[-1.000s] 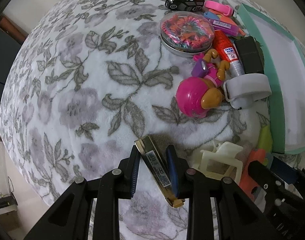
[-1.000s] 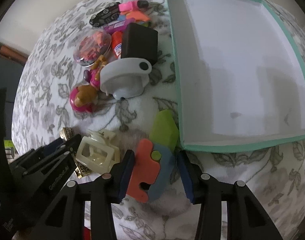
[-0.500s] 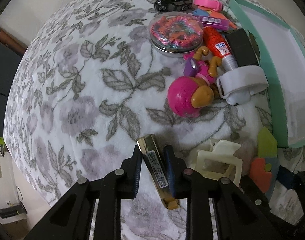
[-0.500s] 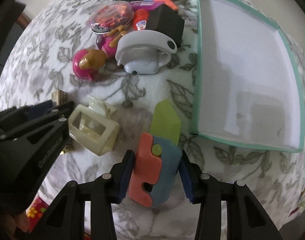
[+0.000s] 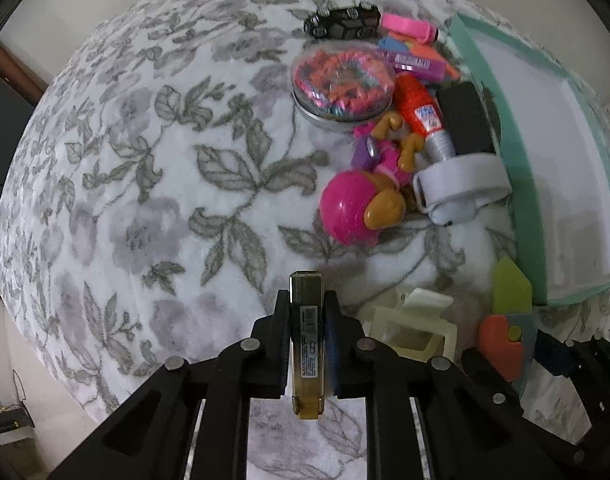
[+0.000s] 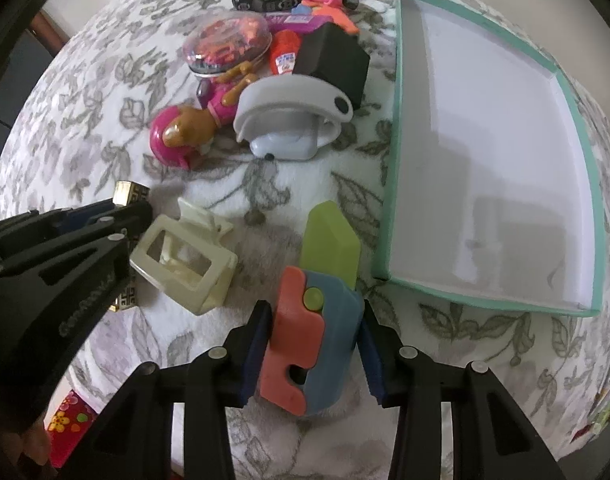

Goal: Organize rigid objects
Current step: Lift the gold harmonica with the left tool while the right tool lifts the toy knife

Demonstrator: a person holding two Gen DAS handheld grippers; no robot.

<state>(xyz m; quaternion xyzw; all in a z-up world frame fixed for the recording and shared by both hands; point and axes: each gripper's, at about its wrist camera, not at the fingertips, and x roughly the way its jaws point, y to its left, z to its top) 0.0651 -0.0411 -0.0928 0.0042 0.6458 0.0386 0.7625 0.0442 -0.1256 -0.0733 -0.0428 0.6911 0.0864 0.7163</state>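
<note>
My left gripper (image 5: 307,312) is shut on a flat gold box (image 5: 306,340), held upright on its edge over the floral blanket. My right gripper (image 6: 315,320) is shut on an orange-and-blue toy knife (image 6: 309,340) whose green blade (image 6: 331,240) points toward the teal tray (image 6: 397,140). The tray's white inside holds nothing. The left gripper and gold box (image 6: 131,194) show at the left of the right wrist view. The toy knife (image 5: 503,340) shows at the right of the left wrist view.
A cream hair claw (image 6: 185,264) lies between the grippers. Behind it are a pink dog toy (image 5: 365,200), a grey-white holder (image 6: 293,120), a black box (image 6: 331,62), a glue bottle (image 5: 419,110), a round tin of hair ties (image 5: 343,82), a toy car (image 5: 343,20) and markers.
The left gripper closed on the gold box and turned it straight between the jaws. The right gripper closed on the toy knife and lifted it slightly, swinging left of the tray.
</note>
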